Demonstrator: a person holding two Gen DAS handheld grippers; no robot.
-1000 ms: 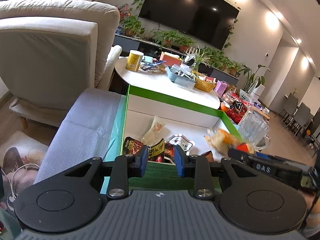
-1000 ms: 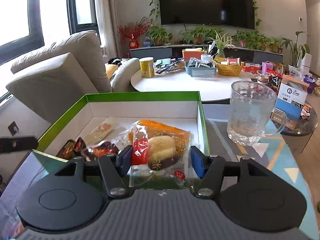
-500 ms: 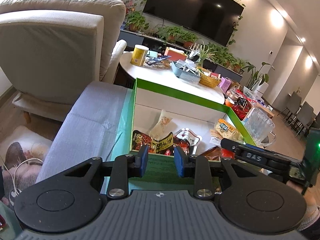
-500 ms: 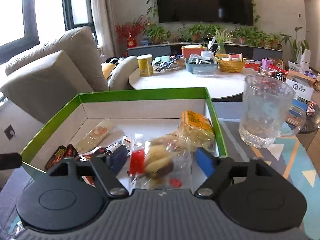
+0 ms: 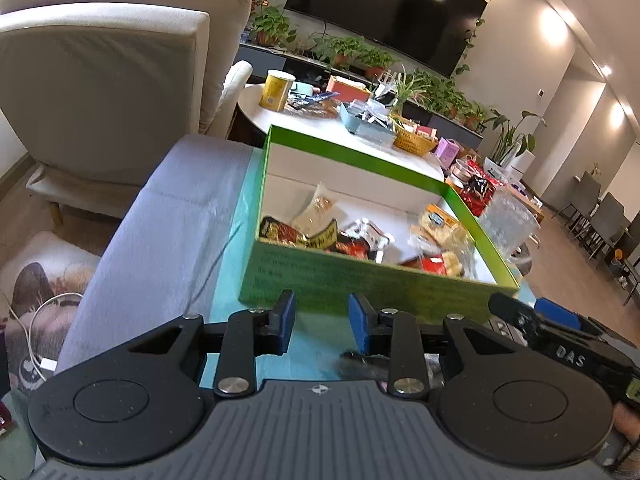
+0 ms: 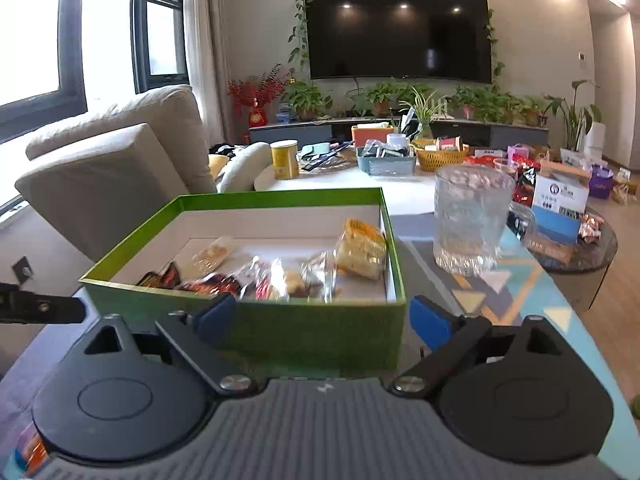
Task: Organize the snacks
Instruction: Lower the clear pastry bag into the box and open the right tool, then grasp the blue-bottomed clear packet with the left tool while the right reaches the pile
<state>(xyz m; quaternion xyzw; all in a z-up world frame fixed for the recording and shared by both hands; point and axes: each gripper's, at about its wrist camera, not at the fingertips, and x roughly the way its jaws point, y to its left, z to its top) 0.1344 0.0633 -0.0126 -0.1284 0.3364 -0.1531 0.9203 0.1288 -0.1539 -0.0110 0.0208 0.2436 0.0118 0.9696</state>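
Right wrist view: we see our right gripper (image 6: 324, 316) low before the green cardboard box (image 6: 304, 332), fingers wide apart, empty; left gripper (image 5: 321, 322) narrowly parted, empty; blurred wrappers (image 6: 280, 280) unreadable.

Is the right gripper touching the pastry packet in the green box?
Apart. The right wrist view shows the right gripper open, outside the green box; the pastry packet lies inside.

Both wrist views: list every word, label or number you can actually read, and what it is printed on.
"DAS": white letters on the right gripper body, seen in the left wrist view.
Green box: rows of dark print on its near wall, too blurred to read.
Snack packets in the box: printed, too small to read.
Yellow can: label illegible.
White and blue carton: logo and print too small to read.
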